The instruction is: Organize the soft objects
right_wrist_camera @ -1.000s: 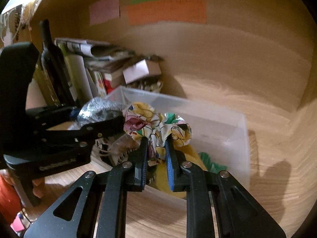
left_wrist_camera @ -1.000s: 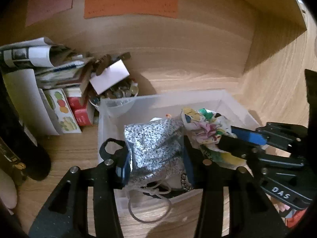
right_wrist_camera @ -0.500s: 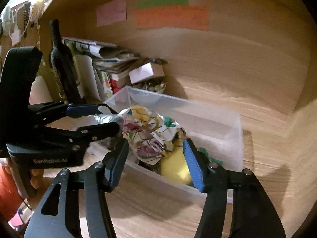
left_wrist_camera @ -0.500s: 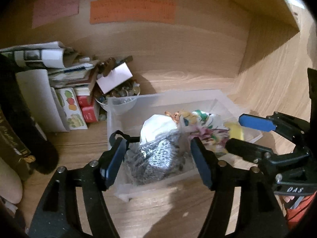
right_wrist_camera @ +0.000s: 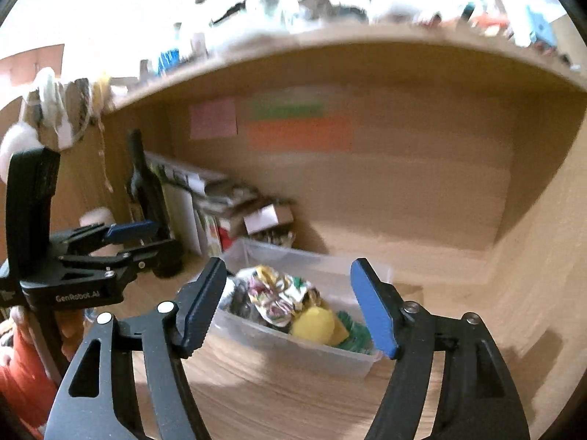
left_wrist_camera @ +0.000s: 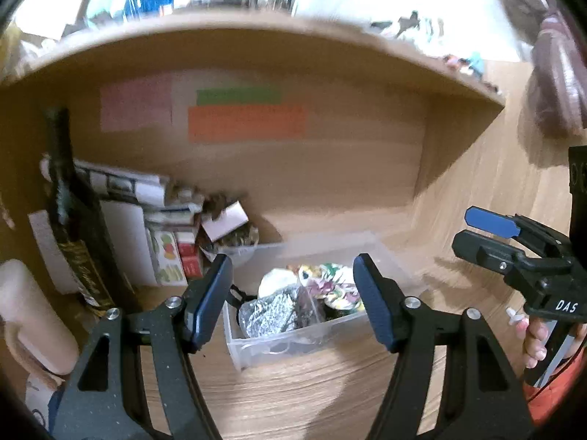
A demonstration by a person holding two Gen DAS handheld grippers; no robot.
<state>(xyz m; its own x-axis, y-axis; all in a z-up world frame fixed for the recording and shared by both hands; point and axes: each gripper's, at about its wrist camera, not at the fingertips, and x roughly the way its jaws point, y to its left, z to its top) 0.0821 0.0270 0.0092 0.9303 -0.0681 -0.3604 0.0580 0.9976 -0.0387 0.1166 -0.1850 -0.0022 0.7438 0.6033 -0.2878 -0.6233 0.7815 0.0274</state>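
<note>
Both grippers pulled back from bin (left_wrist_camera: 312, 337), jaws wide apart, empty; silver pouch (left_wrist_camera: 269, 313), floral cloth (right_wrist_camera: 279, 297) left inside

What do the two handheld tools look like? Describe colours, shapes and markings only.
Both are matte black plastic with blue finger pads and silver screws. The left tool is marked "GenRobot.AI"; the right tool is marked "DAS". Each has triangular cut-outs. An orange sleeve shows behind.

Black left gripper (left_wrist_camera: 293, 300) and right gripper (right_wrist_camera: 290, 304), blue pads, silver screws.
</note>
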